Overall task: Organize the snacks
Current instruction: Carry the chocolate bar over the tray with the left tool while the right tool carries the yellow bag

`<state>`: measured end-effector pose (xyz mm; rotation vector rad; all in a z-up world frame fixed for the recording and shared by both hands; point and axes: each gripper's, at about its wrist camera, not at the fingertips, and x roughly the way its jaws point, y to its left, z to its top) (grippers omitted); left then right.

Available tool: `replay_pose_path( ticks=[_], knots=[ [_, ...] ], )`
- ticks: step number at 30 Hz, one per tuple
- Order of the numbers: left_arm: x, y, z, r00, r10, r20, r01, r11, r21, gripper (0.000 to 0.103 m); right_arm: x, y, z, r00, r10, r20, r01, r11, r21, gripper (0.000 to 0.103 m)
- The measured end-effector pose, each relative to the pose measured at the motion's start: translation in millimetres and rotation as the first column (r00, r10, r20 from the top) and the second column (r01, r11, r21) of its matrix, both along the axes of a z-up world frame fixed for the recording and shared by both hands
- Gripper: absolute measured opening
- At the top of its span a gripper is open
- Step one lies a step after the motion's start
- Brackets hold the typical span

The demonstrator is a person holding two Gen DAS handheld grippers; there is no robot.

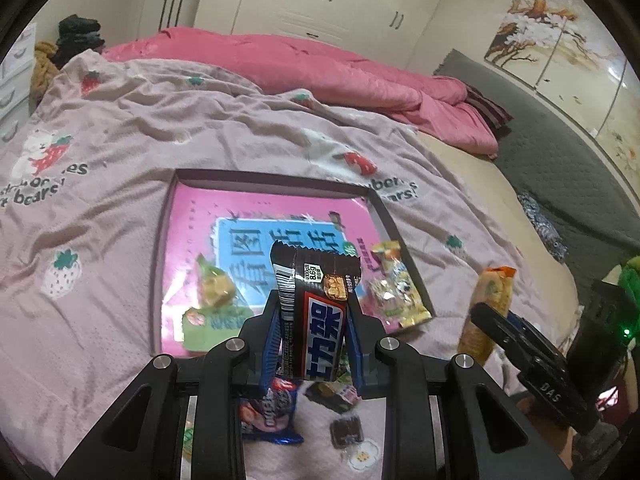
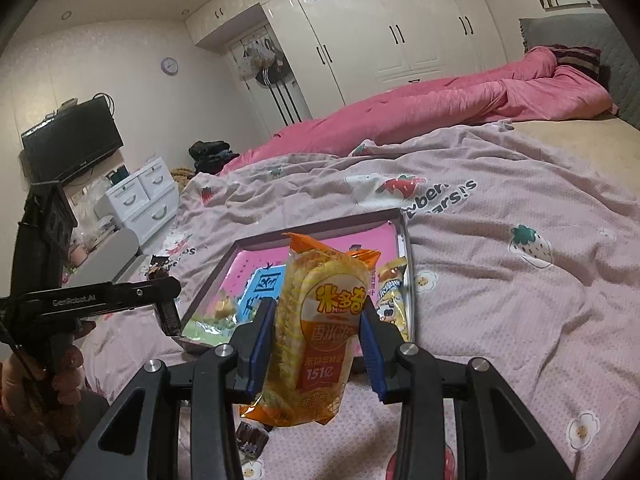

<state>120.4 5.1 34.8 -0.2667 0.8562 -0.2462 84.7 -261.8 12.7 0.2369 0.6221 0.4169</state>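
While the left claw (image 1: pixel 316 312) clamps an upright dark chocolate bar (image 1: pixel 316 308), it hangs above the shallow pink-lined tray (image 1: pixel 384 216). Gripped between the right claw (image 2: pixel 320 340) fingers stands an orange rice-cracker packet (image 2: pixel 320 320).

A home bedroom: a bed (image 2: pixel 520 280) with a pink quilt (image 2: pixel 420 108), white wardrobes (image 2: pixel 380 28), a wall television (image 2: pixel 72 148) and drawers (image 2: pixel 144 196).

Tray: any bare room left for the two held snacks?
Yes. The pink tray is bare along its far rim and far left corner. Crowded spots: green packets near-left, yellow candy bags along the right wall. More wrappers litter the blanket beneath the claws.
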Motion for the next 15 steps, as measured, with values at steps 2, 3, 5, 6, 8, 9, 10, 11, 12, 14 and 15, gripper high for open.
replay_pose_path(
  ticks=[2, 3, 5, 6, 8, 9, 10, 11, 12, 14, 15],
  knots=[
    [2.6, 3.4, -0.3, 1.000, 0.010, 0.001, -0.010, 1.000, -0.003, 0.029, 0.9, -0.4, 1.3, 1.000, -0.001, 0.009, 0.001, 1.000, 0.002, 0.041],
    [4.3, 5.4, -0.6, 1.000, 0.018, 0.003, -0.018, 1.000, -0.002, 0.029, 1.6, -0.6, 2.5, 1.000, -0.002, 0.014, 0.002, 1.000, 0.003, 0.041],
    [5.8, 7.0, -1.3, 1.000, 0.024, 0.004, -0.024, 1.000, -0.001, 0.029, 3.8, -1.3, 4.3, 1.000, -0.003, 0.024, 0.003, 1.000, 0.002, 0.041],
    [7.9, 7.7, -2.6, 1.000, 0.029, 0.000, -0.029, 1.000, 0.000, 0.029, 4.3, -1.4, 4.9, 1.000, -0.004, 0.028, 0.004, 1.000, 0.002, 0.041],
    [9.8, 7.2, -5.2, 1.000, 0.031, -0.004, -0.031, 1.000, -0.002, 0.029, 6.7, -1.8, 6.1, 0.999, -0.005, 0.034, 0.005, 1.000, 0.002, 0.040],
    [11.0, 6.7, -6.7, 1.000, 0.031, -0.006, -0.031, 1.000, 0.000, 0.029, 8.0, -2.0, 6.9, 0.999, -0.004, 0.038, 0.004, 1.000, 0.002, 0.041],
    [12.5, 5.8, -8.6, 0.999, 0.032, -0.008, -0.032, 0.999, 0.006, 0.029, 8.5, -1.4, 7.5, 0.999, -0.005, 0.042, 0.005, 1.000, -0.001, 0.041],
    [13.8, 5.1, -10.2, 0.999, 0.033, -0.011, -0.033, 0.999, 0.010, 0.029, 9.5, -1.5, 8.1, 0.999, -0.006, 0.047, 0.006, 1.000, -0.002, 0.041],
    [14.5, 4.8, -11.0, 0.999, 0.033, -0.013, -0.032, 0.999, 0.011, 0.029, 9.8, -1.2, 8.6, 0.999, -0.004, 0.051, 0.004, 1.000, -0.002, 0.041],
    [17.0, 3.2, -13.6, 0.999, 0.034, -0.015, -0.034, 0.999, 0.022, 0.029, 12.5, -0.7, 9.4, 0.998, -0.006, 0.059, 0.007, 1.000, -0.008, 0.041],
    [18.4, 2.5, -15.1, 0.999, 0.035, -0.014, -0.035, 0.999, 0.036, 0.029, 14.1, 0.0, 9.7, 0.998, -0.005, 0.062, 0.006, 1.000, -0.012, 0.041]
  ],
)
